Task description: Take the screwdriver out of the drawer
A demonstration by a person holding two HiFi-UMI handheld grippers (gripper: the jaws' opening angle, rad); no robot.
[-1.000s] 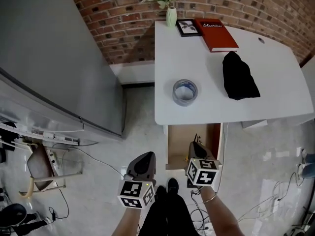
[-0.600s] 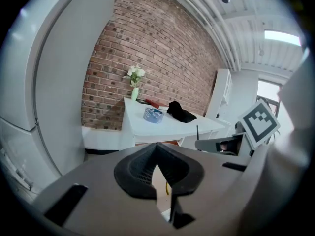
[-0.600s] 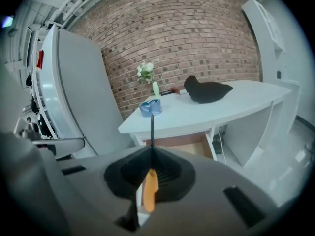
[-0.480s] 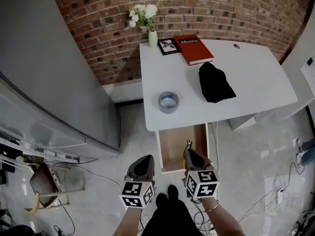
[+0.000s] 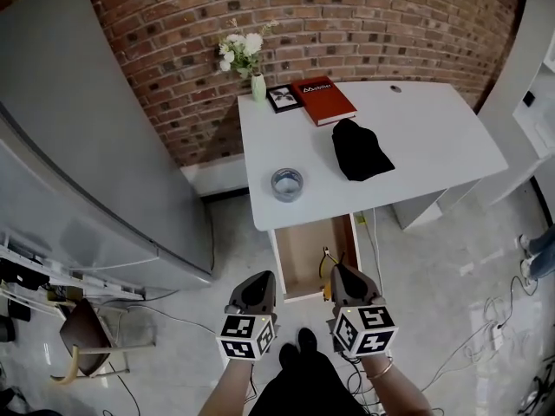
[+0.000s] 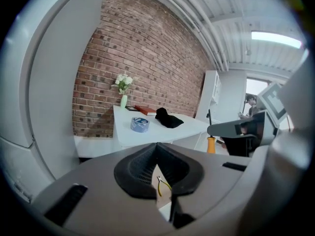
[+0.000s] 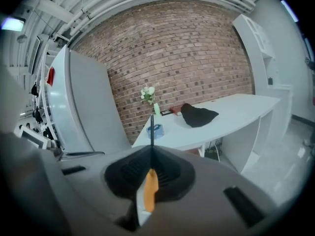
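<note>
Both grippers have risen since a second ago. The right gripper [image 5: 343,277] now hangs above the near end of the open drawer [image 5: 295,254], under the tabletop [image 5: 416,137]. Its jaws are clamped on the screwdriver [image 7: 147,188] by the orange handle, with the shaft jutting past their tips. The left gripper [image 5: 256,289], just to its left, has its jaws closed on nothing.

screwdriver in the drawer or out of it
Out: the orange-handled screwdriver is clamped in the right tool, raised clear of the open wooden drawer.
</note>
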